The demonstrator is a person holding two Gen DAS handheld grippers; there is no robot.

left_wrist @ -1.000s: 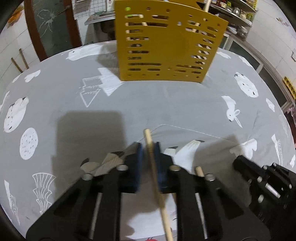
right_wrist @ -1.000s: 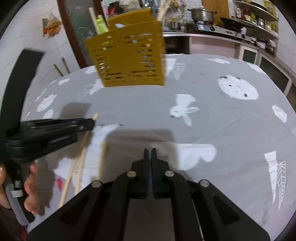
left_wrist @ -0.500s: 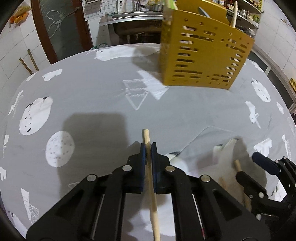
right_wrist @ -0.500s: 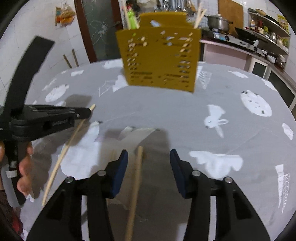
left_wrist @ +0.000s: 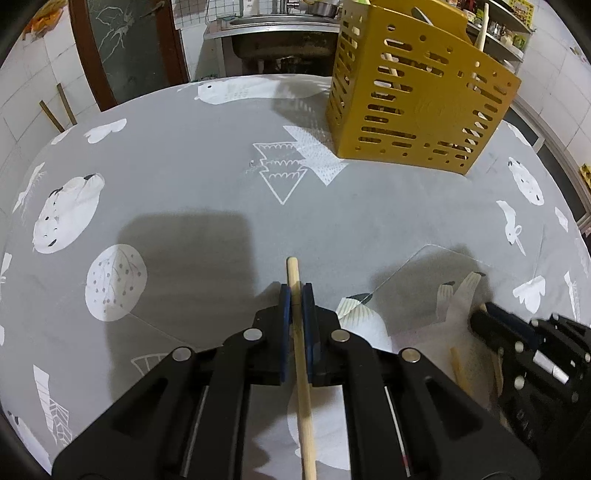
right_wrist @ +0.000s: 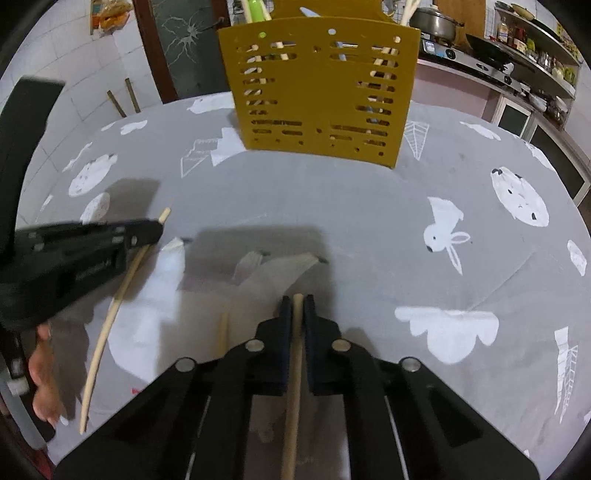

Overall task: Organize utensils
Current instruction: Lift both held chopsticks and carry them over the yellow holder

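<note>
My left gripper (left_wrist: 296, 291) is shut on a wooden chopstick (left_wrist: 301, 354) and holds it above the grey printed tablecloth (left_wrist: 192, 177). It also shows at the left of the right wrist view (right_wrist: 157, 230), with its chopstick (right_wrist: 110, 317) hanging down. My right gripper (right_wrist: 296, 304) is shut on a second wooden chopstick (right_wrist: 293, 387). It shows at the right of the left wrist view (left_wrist: 480, 321). A yellow slotted utensil basket (left_wrist: 421, 99) stands upright at the far side of the table, also in the right wrist view (right_wrist: 317, 92), with several utensils inside.
Another chopstick (right_wrist: 222, 328) lies on the cloth just left of my right gripper; it also shows in the left wrist view (left_wrist: 458, 369). A stove with a pot (right_wrist: 437, 22) and shelves stand behind the table. A dark door (left_wrist: 129, 51) is at the back left.
My right gripper went from shut and empty to open around a chopstick, then shut on it. My left gripper, holding its chopstick, has moved left and back from the basket.
</note>
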